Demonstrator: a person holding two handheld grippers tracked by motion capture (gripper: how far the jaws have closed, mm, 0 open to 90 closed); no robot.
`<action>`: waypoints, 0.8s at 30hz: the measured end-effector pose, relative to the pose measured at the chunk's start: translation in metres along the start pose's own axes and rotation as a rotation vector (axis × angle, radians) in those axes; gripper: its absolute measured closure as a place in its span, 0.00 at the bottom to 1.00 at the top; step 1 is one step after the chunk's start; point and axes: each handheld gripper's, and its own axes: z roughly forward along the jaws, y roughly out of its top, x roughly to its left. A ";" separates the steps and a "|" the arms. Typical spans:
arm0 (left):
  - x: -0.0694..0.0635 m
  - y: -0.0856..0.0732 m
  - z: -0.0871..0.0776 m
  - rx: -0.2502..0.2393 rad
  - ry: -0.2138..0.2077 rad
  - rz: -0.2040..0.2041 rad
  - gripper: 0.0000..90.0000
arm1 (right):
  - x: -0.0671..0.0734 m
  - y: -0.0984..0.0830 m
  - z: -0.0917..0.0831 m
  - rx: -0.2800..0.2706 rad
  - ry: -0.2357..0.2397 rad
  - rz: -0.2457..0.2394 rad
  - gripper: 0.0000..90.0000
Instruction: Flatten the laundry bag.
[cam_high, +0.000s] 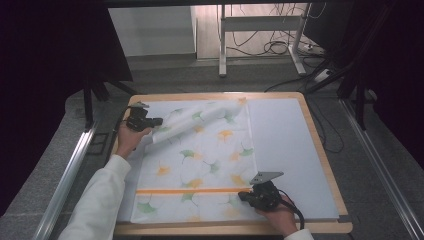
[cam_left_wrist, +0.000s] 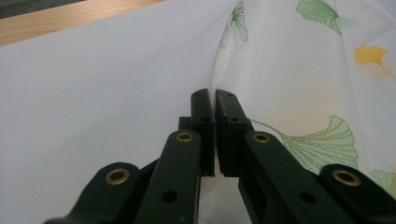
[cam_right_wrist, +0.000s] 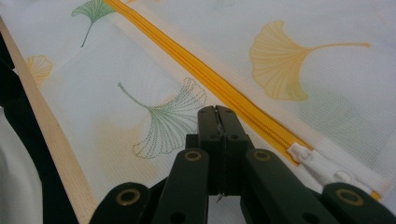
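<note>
L gripper (cam_high: 159, 121) clamped on lifted bag (cam_high: 200, 160) corner; R gripper (cam_high: 242, 196) jaws together by zipper (cam_high: 185, 190)

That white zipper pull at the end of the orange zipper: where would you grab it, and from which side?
Pinch the flat white zipper pull across its thin tab, coming from the cloth's near right corner, where the right gripper already sits shut. It lies flat along the orange zipper, so low, nearly level jaws probably suit best.
</note>
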 end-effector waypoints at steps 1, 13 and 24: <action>0.001 0.000 0.000 0.005 0.000 0.007 0.96 | 0.000 0.000 0.000 0.001 0.002 0.002 0.99; 0.014 0.006 -0.023 -0.086 0.016 -0.026 0.41 | 0.000 0.000 0.000 0.000 0.002 0.002 0.99; -0.010 -0.006 -0.024 -0.064 -0.020 0.045 0.43 | 0.000 0.000 0.000 0.000 0.003 0.005 0.99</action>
